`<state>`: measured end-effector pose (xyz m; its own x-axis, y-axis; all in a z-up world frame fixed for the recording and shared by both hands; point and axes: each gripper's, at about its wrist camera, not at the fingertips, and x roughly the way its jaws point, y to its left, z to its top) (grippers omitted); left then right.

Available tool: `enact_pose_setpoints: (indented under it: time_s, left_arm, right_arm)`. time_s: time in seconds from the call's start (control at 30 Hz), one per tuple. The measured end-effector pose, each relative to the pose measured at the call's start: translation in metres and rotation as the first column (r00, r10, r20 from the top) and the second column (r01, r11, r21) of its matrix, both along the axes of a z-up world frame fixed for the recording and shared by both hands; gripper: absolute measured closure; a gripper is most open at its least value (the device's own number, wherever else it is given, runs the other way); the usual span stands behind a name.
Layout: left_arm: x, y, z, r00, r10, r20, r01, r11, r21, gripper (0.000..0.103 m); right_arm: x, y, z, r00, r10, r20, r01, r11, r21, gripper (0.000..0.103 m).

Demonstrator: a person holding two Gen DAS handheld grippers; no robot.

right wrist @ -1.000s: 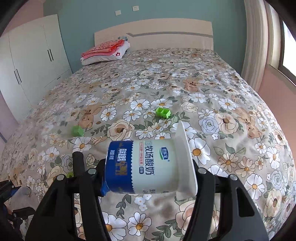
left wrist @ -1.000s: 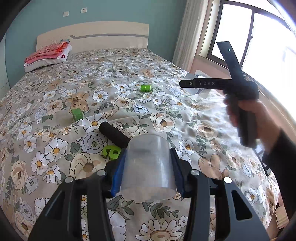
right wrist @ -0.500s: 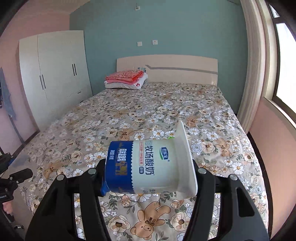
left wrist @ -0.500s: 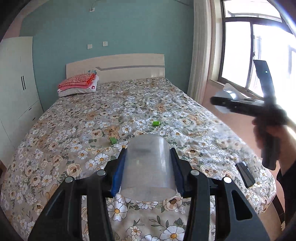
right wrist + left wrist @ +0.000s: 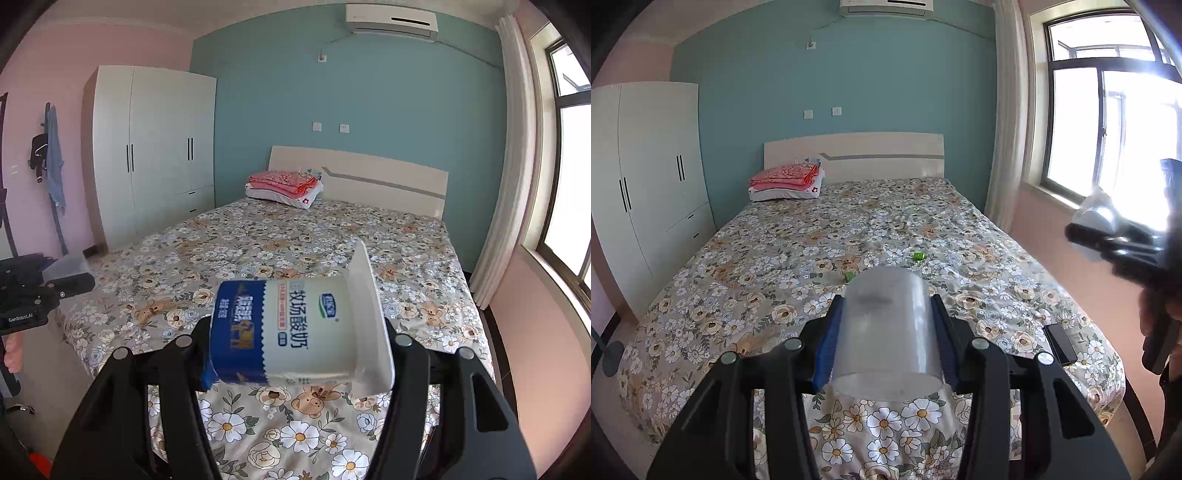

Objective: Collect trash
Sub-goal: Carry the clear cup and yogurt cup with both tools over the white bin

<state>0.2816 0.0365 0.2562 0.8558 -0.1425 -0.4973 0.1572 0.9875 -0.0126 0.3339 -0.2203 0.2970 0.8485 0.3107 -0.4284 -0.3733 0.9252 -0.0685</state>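
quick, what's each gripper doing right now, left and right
Left gripper: closed on a clear plastic cup.
Right gripper: closed on a yogurt cup lying sideways.

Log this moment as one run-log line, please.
left gripper: shut on clear plastic cup | right gripper: shut on yogurt cup | bed: two green pieces, black phone

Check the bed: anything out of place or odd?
Mostly tidy. Two small green pieces lie loose mid-bed, and a dark phone sits near the bed's right foot corner, close to the edge. The yogurt cup lies sideways in the right gripper, rim to the right; no spill shows.
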Motion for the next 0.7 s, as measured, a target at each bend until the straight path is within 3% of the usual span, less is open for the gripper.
enact_pose_setpoints:
  time_s: [0.27, 0.7]
  left_arm:
    - [-0.058, 0.015, -0.022, 0.999, 0.012, -0.03, -0.012, 1.0, 0.012, 0.054]
    - [-0.106, 0.043, -0.126, 0.98, -0.057, -0.189, 0.055, 0.998, -0.012, 0.054]
  right_arm:
    - [-0.083, 0.016, -0.031, 0.997, 0.07, -0.021, -0.07, 0.997, -0.031, 0.043]
    - [-0.144, 0.036, -0.128, 0.975, 0.15, -0.166, -0.159, 0.986, -0.043, 0.043]
